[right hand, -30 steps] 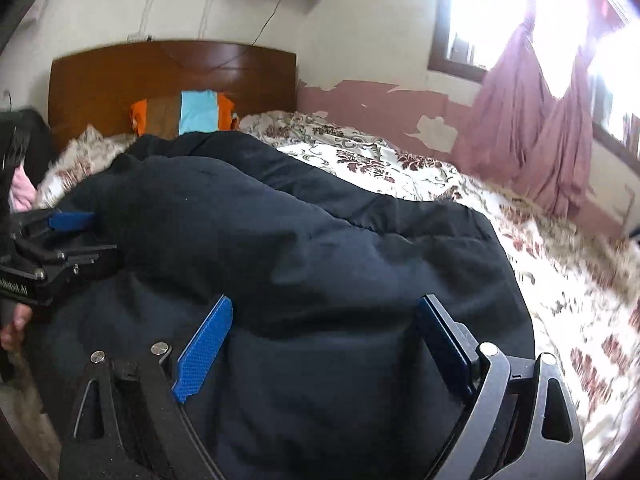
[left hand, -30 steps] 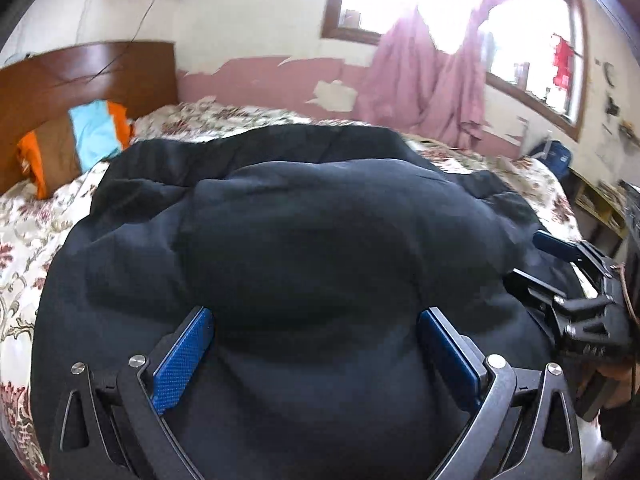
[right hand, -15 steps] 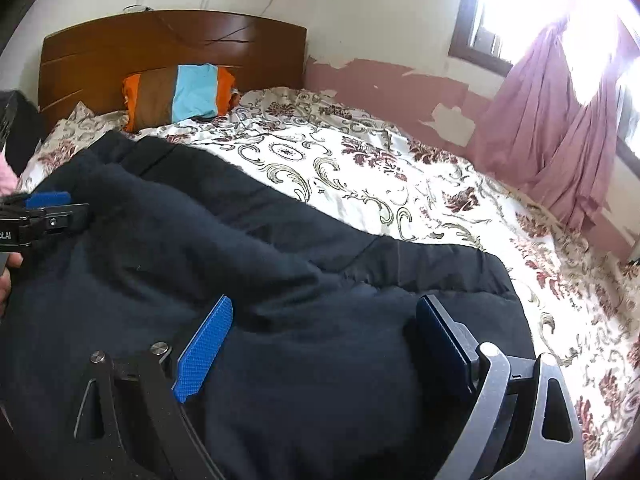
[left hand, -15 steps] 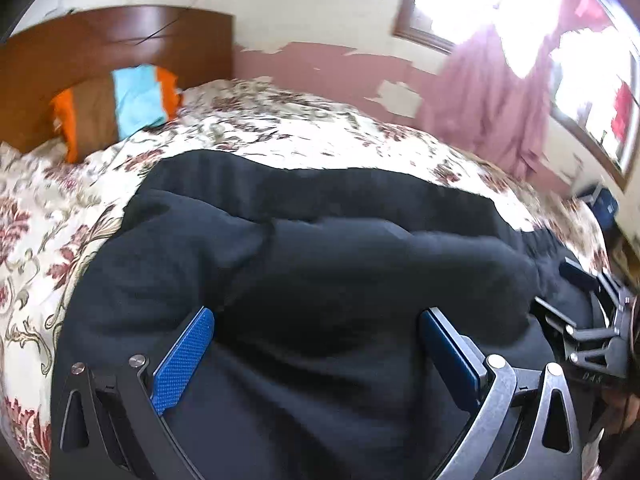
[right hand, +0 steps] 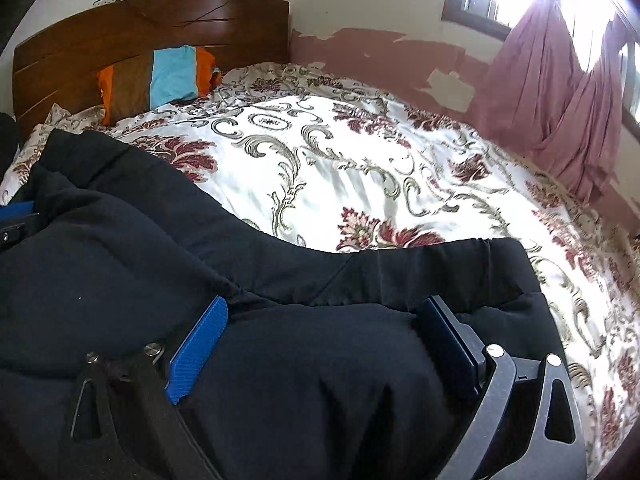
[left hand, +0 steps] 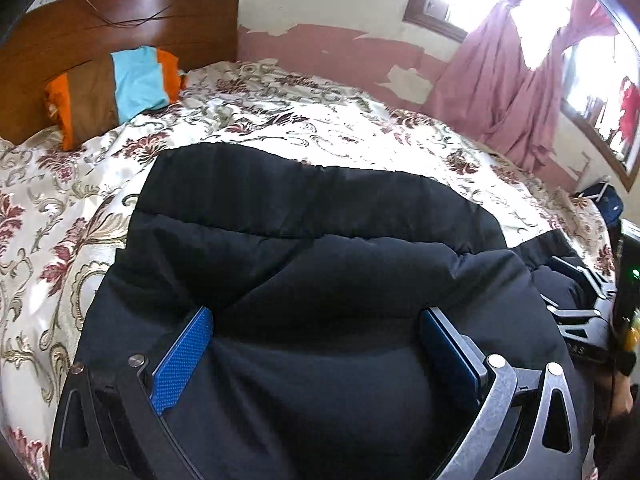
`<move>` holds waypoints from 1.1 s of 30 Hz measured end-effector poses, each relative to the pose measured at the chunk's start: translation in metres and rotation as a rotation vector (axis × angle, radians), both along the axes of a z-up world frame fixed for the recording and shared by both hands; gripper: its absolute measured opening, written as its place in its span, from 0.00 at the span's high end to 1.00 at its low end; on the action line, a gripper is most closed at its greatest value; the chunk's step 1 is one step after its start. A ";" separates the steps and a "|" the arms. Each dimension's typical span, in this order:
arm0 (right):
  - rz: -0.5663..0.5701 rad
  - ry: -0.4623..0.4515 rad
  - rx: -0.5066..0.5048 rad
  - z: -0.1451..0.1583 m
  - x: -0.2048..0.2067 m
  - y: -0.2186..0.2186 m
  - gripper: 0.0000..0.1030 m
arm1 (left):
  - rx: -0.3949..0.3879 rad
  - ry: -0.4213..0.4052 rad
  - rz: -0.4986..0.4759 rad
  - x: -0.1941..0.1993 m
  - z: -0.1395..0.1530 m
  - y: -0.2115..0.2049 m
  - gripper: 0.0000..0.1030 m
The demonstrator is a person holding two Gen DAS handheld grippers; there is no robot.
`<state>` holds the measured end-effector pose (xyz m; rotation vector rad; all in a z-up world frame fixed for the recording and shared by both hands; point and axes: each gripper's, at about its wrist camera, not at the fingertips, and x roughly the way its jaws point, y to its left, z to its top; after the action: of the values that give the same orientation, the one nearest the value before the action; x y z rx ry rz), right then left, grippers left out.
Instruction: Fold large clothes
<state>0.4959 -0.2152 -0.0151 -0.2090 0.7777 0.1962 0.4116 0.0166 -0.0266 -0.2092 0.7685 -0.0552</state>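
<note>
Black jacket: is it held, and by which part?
Left gripper and right gripper straddle the black jacket at its near bulk; right jaws have just been opening. Grip cannot be told.

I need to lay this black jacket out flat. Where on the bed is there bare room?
The floral bedspread lies bare between the black jacket, the striped pillow and the pink curtain. A narrower strip runs left of the jacket. The near edge is crowded: jacket, left gripper, right gripper.

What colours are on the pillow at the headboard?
Orange, brown and light blue bands on the pillow; right wrist view shows it best.
</note>
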 end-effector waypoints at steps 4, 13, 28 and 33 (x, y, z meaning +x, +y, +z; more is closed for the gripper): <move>-0.002 0.012 0.013 -0.007 0.003 -0.001 0.07 | -0.012 -0.014 -0.001 0.000 -0.005 0.001 0.00; -0.017 0.027 0.049 -0.019 0.011 -0.006 0.05 | 0.161 0.051 0.022 0.012 -0.006 -0.020 0.00; -0.025 0.049 0.050 -0.027 0.016 -0.006 0.04 | 0.206 0.056 0.033 0.014 -0.007 -0.024 0.00; -0.028 0.032 0.061 -0.024 0.012 -0.009 0.04 | 0.181 0.024 0.026 0.009 -0.006 -0.021 0.00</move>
<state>0.5077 -0.2240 -0.0396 -0.1378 0.8044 0.1970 0.4202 -0.0040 -0.0328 -0.0478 0.7895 0.0411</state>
